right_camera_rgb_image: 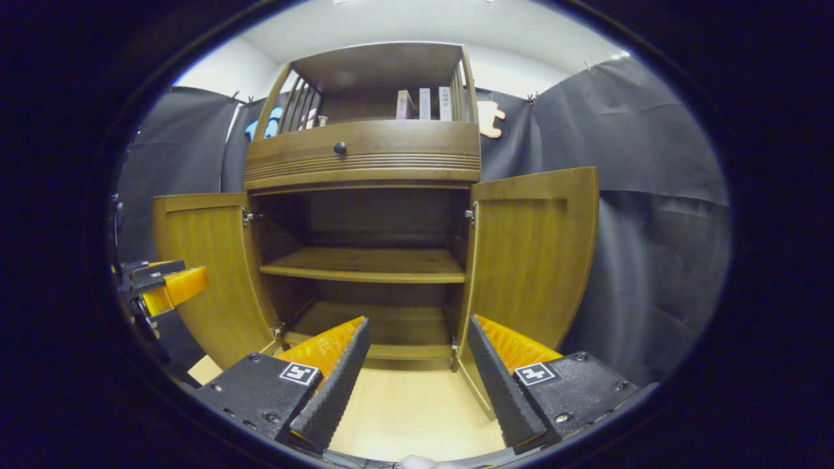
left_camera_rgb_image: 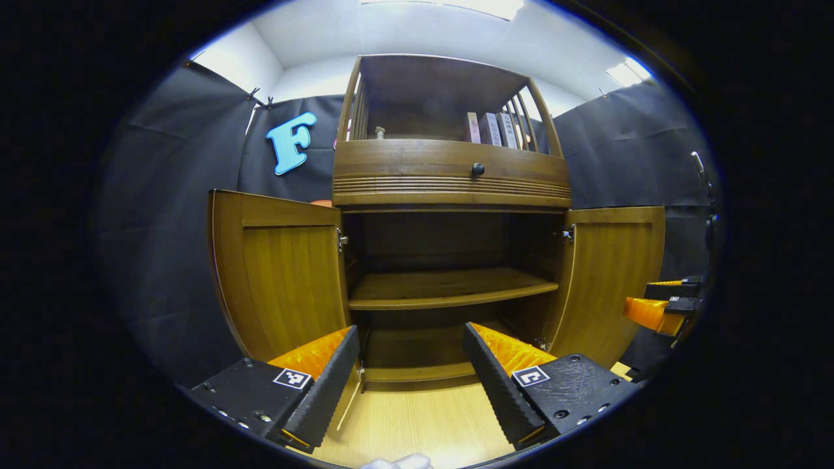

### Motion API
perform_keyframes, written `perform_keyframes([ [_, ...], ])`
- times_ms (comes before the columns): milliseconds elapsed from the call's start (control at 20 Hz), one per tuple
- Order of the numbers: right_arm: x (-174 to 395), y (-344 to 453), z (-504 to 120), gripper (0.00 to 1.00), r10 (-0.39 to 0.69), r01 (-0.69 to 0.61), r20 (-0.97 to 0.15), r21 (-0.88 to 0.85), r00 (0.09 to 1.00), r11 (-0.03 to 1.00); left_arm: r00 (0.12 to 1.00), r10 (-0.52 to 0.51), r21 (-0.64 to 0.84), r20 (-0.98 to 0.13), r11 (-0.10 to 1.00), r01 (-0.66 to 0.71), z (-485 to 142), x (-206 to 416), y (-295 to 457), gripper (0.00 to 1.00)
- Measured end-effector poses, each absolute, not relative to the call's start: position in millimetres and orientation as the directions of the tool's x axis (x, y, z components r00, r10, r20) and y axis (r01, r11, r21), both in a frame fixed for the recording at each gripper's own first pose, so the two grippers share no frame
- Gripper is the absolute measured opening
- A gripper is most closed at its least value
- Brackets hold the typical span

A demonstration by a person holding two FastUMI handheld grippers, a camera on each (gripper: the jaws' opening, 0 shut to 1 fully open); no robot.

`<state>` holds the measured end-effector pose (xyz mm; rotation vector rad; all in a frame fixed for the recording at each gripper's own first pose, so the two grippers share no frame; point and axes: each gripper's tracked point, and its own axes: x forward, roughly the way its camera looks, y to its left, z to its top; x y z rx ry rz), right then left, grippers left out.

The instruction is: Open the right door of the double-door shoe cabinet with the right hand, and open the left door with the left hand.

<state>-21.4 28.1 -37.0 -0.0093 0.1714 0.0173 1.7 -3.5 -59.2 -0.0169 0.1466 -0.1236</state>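
Before the shoe cabinet (left_camera_rgb_image: 449, 195) my left claw (left_camera_rgb_image: 410, 374) hangs released, fingers spread on nothing; my right claw (right_camera_rgb_image: 414, 374) likewise gapes empty; beyond them the left door (left_camera_rgb_image: 280, 273) stands swung wide to the cabinet's left, the right door (right_camera_rgb_image: 531, 260) wide to its right, long edges upright; each claw sits nearer its own door, apart from it; the shelf (left_camera_rgb_image: 449, 290) lies bare between; both openings look done, I judge, so withdrawal remains.

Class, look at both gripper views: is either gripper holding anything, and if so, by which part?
Nothing is held. The left gripper and right gripper are both open, with only floor between their fingers. Both doors, left and right, stand open, untouched.
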Motion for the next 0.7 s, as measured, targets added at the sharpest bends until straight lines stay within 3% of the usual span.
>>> perform_keyframes([
  [500,-15,23,-34,0.96,0.052,-0.053,-0.167,-0.006,0.985,0.999,0.983,-0.12,-0.012,-0.138,0.993,0.12,-52,2,-19,0.96],
  [550,-16,22,-34,0.96,0.052,-0.053,-0.167,-0.003,0.985,0.999,0.983,-0.122,-0.007,-0.134,0.992,0.122,-52,2,-21,1.0],
  [650,-16,20,-33,0.96,0.057,-0.058,-0.163,0.001,0.985,0.998,0.983,-0.12,-0.006,-0.136,0.993,0.12,-53,4,-25,0.96],
  [700,-16,20,-32,0.96,0.061,-0.062,-0.161,-0.001,0.985,0.998,0.983,-0.121,-0.011,-0.137,0.993,0.121,-53,4,-28,1.0],
])
